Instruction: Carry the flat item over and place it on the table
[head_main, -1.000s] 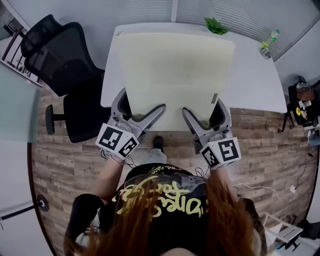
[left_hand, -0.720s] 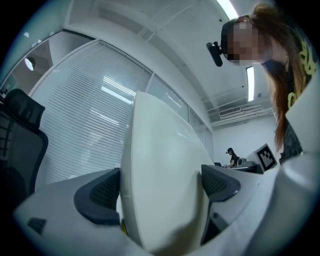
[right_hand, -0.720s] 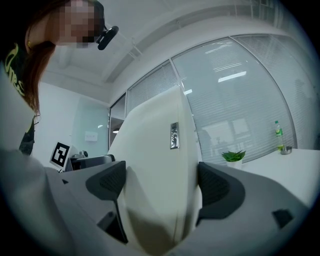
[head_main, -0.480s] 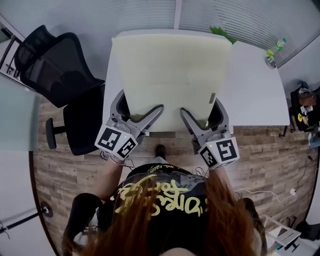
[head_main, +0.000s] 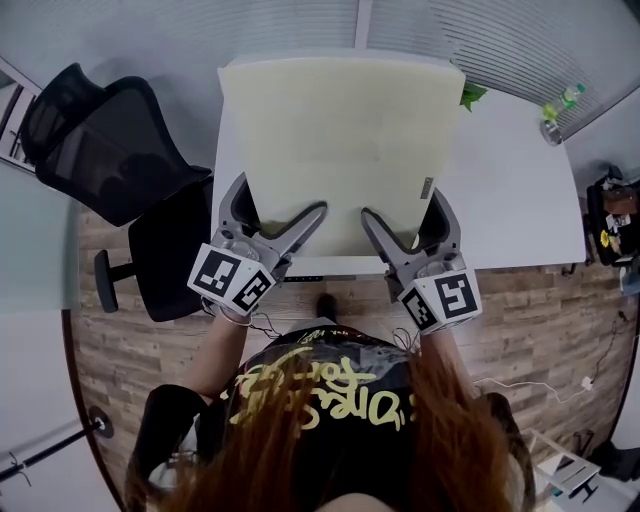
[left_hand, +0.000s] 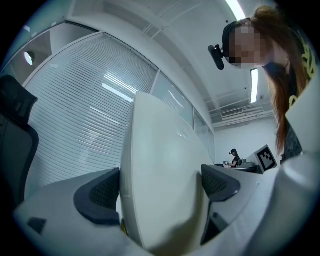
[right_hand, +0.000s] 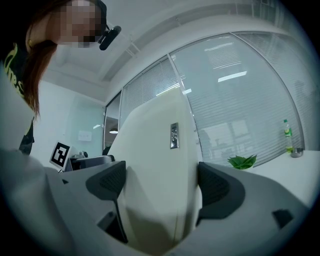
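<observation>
Nearest to me, my left gripper (head_main: 280, 197) is clamped on the near left part of the foam pad (head_main: 340, 130). Its jaws are only as far apart as the pad is thick, with one dark jaw face pressed on each side. My right gripper (head_main: 403, 205) has hold of the near right part in the same way, squeezing the pad between its jaws. It sits just below a small grey tag (head_main: 427, 190) on the pad's right edge.

The pad is pale cream and flat. It spreads over the left half of the white tabletop (head_main: 510, 180), from close to the near edge out to the far edge. I cannot tell whether it is touching the surface. A black chair (head_main: 110, 140) stands on the wooden floor (head_main: 560, 320) off the tabletop's left edge. A green plant (head_main: 470, 96) shows just beside the pad's far right corner, and a bottle (head_main: 558, 104) stands near the tabletop's far right corner.
</observation>
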